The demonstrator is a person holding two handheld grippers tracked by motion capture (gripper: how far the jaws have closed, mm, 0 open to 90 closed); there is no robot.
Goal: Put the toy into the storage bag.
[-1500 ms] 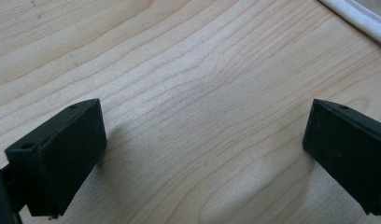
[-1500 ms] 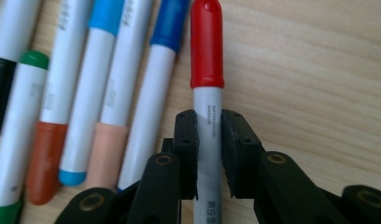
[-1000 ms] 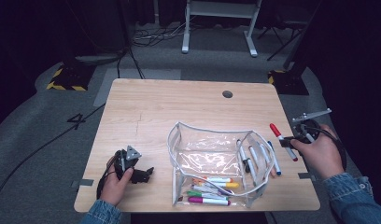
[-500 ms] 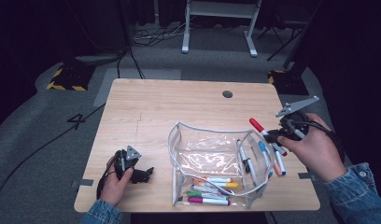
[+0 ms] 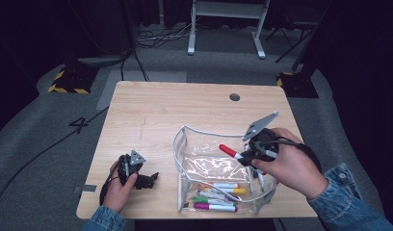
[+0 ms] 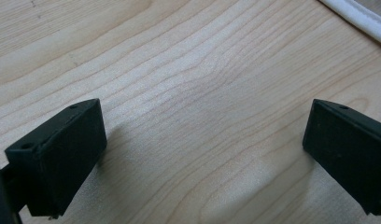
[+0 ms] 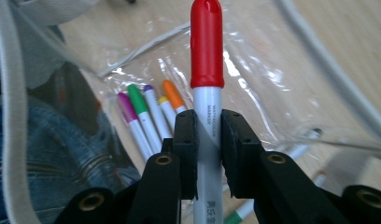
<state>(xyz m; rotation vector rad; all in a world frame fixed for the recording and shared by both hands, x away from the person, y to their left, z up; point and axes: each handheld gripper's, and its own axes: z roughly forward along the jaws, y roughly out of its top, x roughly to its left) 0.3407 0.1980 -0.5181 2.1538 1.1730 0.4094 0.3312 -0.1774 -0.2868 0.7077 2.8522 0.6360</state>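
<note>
My right gripper point(image 5: 247, 157) is shut on a red-capped marker point(image 5: 229, 151) and holds it over the open clear pouch point(image 5: 185, 139) at the table's front right. In the right gripper view the black pads pinch the marker's white barrel point(image 7: 208, 135), red cap point(image 7: 206, 42) pointing away from me. Several capped markers point(image 5: 216, 195) lie in the pouch's near end; purple, green and orange caps point(image 7: 139, 102) show beneath the held one. My left gripper point(image 5: 147, 180) rests on the table at front left, its jaws wide apart over bare wood point(image 6: 202, 116).
The wooden table point(image 5: 175, 110) has a round cable hole point(image 5: 234, 97) near its far edge. The pouch's white rim point(image 6: 361, 21) crosses the left gripper view's top right corner. A white stand point(image 5: 226, 24) and cables sit on the dark floor beyond.
My right gripper has carried the red-capped marker leftward and a little up, from beside the pouch's right edge to over its opening. The left gripper has stayed put.
</note>
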